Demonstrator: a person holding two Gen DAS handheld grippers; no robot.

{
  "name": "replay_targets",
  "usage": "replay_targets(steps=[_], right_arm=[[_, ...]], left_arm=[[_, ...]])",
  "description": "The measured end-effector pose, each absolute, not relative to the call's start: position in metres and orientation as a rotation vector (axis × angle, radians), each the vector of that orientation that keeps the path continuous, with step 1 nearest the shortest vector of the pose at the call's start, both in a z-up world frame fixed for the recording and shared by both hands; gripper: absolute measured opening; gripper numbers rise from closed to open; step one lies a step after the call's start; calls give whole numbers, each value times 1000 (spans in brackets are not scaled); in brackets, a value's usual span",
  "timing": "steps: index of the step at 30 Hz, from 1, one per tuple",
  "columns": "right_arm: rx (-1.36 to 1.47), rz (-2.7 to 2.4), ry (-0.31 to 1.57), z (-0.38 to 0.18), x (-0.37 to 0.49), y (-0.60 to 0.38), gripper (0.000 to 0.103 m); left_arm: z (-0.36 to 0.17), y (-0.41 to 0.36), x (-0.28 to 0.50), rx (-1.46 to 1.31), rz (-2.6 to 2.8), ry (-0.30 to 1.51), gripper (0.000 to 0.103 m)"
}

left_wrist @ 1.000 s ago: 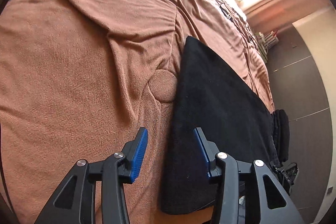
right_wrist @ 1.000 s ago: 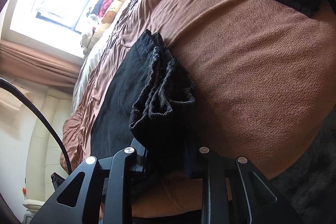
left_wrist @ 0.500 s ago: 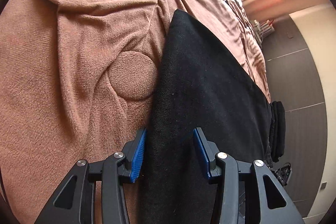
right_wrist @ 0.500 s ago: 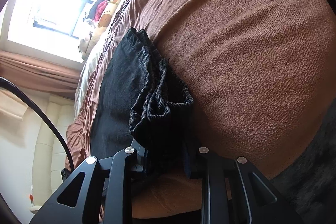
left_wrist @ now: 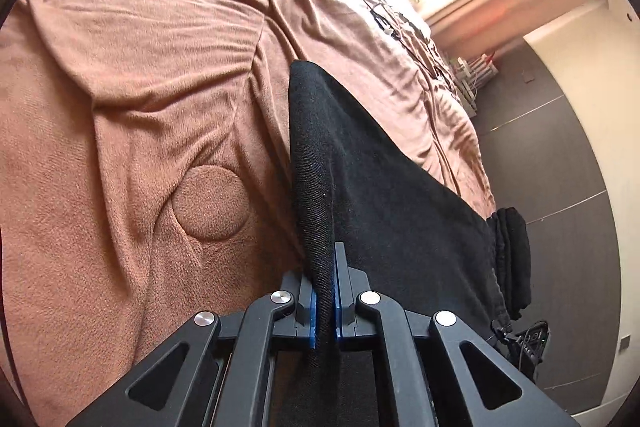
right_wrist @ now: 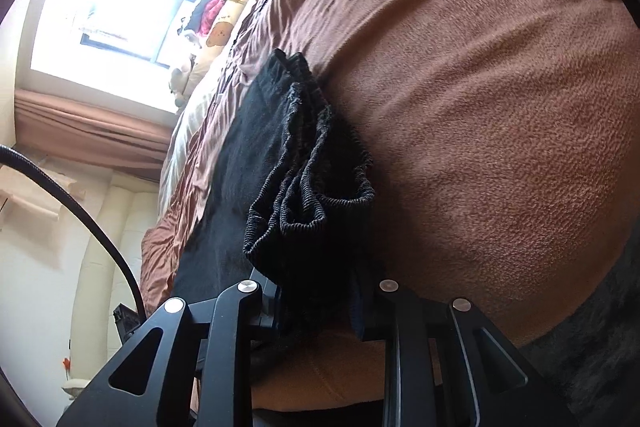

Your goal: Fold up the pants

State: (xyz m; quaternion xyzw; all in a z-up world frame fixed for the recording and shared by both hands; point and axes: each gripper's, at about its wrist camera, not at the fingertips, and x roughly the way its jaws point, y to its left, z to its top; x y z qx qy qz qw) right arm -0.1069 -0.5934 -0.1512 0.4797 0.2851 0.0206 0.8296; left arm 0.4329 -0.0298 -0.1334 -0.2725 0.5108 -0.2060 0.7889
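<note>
A home bedroom: a brown fleece blanket (left_wrist: 152, 115) is covering a wide bed. Beyond the bed's far end, daylight is pouring through a window (right_wrist: 108, 7) with brown curtains (right_wrist: 80, 131), and stuffed toys (right_wrist: 218, 31) are sitting beside it.

Left two-finger black gripper with blue pads (left_wrist: 326, 301) angled downward, jaws clamped nearly together on a raised fold of the black woven pants (left_wrist: 400, 219). Right two-finger black gripper (right_wrist: 320, 311) tilted more shallowly, jaws partway closed, pinching the bunched ribbed waistband between them.
</note>
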Motion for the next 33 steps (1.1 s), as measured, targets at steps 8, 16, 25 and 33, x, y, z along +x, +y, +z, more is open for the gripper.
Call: replay_targets(steps=[8,16,25,33], right_arm=[[1013,103,621,-140,-92,-566,22],[966,178,720,-140,-47,-508,22],[874,249,811,-123,13,-454,22],[796,229,904,-108,53,-409,22]], left_arm=[[-98,7,427,-614,-395,1057,5],[-86,74,416,-616,-278,1029,5],[-89,143,396,-648,-171,1006,5],[-113,192,373,-700,-82,1020,5]])
